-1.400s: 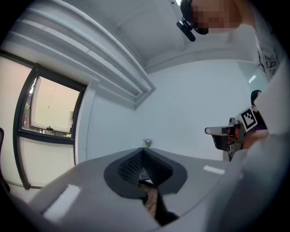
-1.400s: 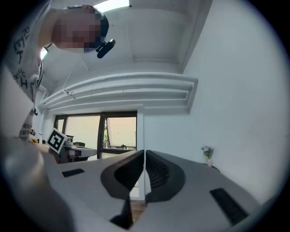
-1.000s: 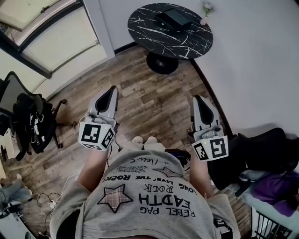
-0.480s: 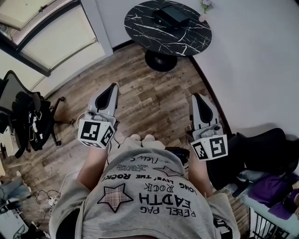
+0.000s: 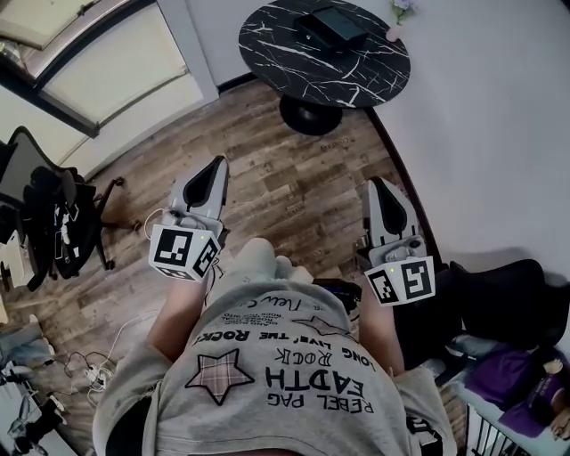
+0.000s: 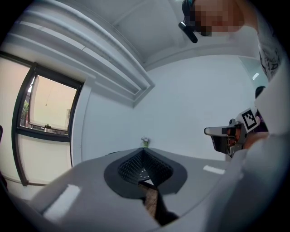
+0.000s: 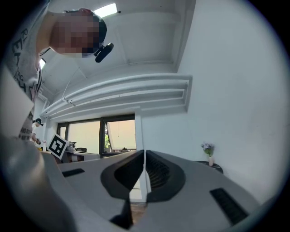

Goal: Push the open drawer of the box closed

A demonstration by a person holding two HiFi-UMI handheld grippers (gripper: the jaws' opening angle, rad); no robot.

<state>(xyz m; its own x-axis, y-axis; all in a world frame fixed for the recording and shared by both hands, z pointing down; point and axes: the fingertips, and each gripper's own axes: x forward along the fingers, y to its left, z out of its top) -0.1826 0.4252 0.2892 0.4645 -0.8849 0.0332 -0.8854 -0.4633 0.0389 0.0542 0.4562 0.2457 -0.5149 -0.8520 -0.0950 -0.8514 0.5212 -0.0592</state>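
While box (image 5: 331, 27) is sitting on table (image 5: 267, 44), well ahead:
left gripper (image 5: 214, 171): jaws together, empty
right gripper (image 5: 378, 187): jaws together, empty
next: approaching, then pushing drawer front squarely

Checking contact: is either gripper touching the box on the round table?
No, the left gripper and right gripper hang over the floor, short of the table.

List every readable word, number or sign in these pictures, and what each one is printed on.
"EARTH": on the grey T-shirt, upside down in the head view.
"LONG LIVE THE ROCK": same T-shirt.
Its smaller print and script line: too blurred to read.
left gripper, right gripper: coded square markers, no words.
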